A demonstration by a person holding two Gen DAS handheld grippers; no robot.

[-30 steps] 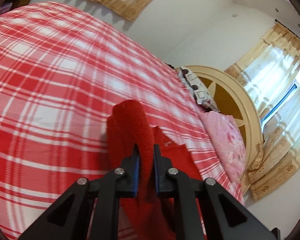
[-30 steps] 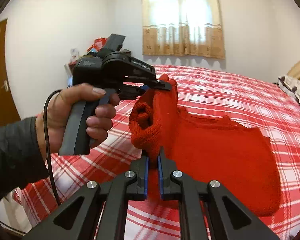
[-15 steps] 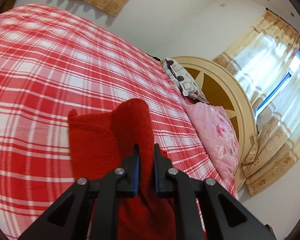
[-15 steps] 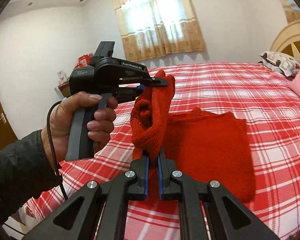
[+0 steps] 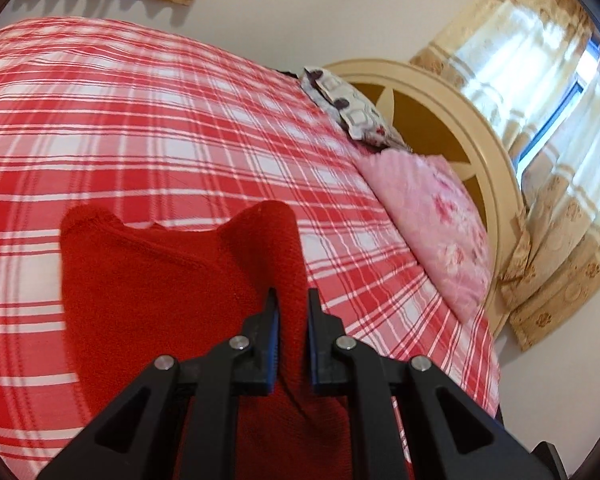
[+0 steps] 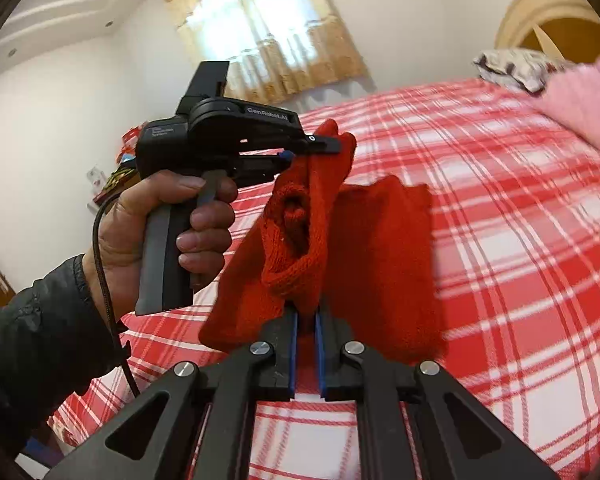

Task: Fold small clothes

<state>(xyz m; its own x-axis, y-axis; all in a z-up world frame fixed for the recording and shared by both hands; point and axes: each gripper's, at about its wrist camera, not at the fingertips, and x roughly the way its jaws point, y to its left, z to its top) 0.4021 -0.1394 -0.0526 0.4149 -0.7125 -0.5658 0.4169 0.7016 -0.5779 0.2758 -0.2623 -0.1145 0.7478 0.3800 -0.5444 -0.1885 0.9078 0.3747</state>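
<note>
garment: red knit sweater [image 6: 384, 264], near end lifted off the plaid bed [image 5: 148, 120], far part lying flat
left gripper [image 5: 292, 312]: clamped on one raised edge
right gripper [image 6: 306, 320]: pinching the other
progress: looks mid-fold, halves not laid together yet, smoothing left

A big bed with a red and white checked blanket [image 5: 148, 128] filled the room. A round cream wooden headboard [image 5: 452, 108] stood behind a pink flowery pillow [image 5: 432, 216]. White walls [image 6: 64, 112] held bright windows with tan patterned curtains [image 6: 276, 36].
</note>
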